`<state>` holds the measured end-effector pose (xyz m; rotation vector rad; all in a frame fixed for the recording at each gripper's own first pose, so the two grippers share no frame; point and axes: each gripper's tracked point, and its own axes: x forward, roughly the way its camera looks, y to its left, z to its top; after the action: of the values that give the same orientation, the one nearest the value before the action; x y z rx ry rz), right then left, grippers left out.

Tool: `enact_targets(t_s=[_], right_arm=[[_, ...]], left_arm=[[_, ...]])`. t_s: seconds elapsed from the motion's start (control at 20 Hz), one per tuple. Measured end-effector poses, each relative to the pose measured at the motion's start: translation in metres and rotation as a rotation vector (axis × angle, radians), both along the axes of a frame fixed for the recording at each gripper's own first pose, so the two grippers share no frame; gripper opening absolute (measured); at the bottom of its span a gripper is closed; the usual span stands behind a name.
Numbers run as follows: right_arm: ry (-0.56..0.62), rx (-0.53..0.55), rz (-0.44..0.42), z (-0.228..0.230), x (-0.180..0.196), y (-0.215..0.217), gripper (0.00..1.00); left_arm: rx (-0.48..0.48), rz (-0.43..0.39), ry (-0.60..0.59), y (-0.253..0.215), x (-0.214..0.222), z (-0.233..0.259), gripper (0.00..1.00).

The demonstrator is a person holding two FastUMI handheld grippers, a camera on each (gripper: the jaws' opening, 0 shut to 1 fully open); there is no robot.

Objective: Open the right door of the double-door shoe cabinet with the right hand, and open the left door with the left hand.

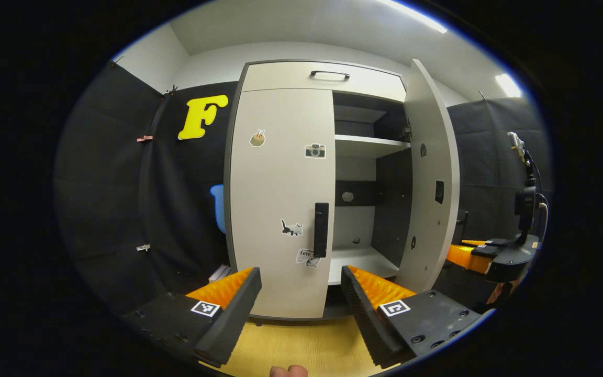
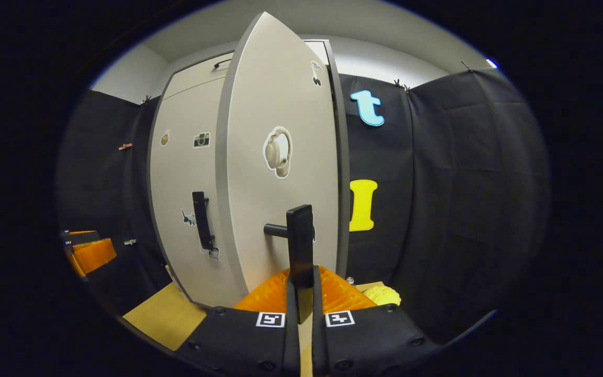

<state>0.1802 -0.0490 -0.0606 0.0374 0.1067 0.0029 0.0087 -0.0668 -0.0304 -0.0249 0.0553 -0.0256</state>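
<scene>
Fingers of my right gripper (image 2: 301, 293) are pressed together on the handle (image 2: 300, 246) of the shoe cabinet's right door (image 2: 280, 157), which stands swung well out from the cabinet (image 1: 322, 78), showing its shelves (image 1: 369, 146) in the left gripper view. My left gripper (image 1: 299, 293) hangs wide apart and holding nothing, in front of the left door (image 1: 280, 173), which is flat against the cabinet, its fingers to either side of and below that door's dark handle (image 1: 321, 229) without touching it. Off to the right in the left gripper view I can see the other gripper at the edge of the swung-out door.
</scene>
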Motion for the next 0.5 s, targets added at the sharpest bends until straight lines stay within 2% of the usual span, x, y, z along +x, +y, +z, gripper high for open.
enact_targets(t_s=[0.25, 0.5], right_arm=[[-0.009, 0.068, 0.002, 0.001, -0.001, -0.008, 0.13], [-0.043, 0.028, -0.051, 0.006, 0.002, -0.03, 0.12]], left_arm=[[-0.014, -0.02, -0.004, -0.016, 0.009, 0.001, 0.95], [-0.006, -0.027, -0.02, -0.03, 0.019, 0.006, 0.95]])
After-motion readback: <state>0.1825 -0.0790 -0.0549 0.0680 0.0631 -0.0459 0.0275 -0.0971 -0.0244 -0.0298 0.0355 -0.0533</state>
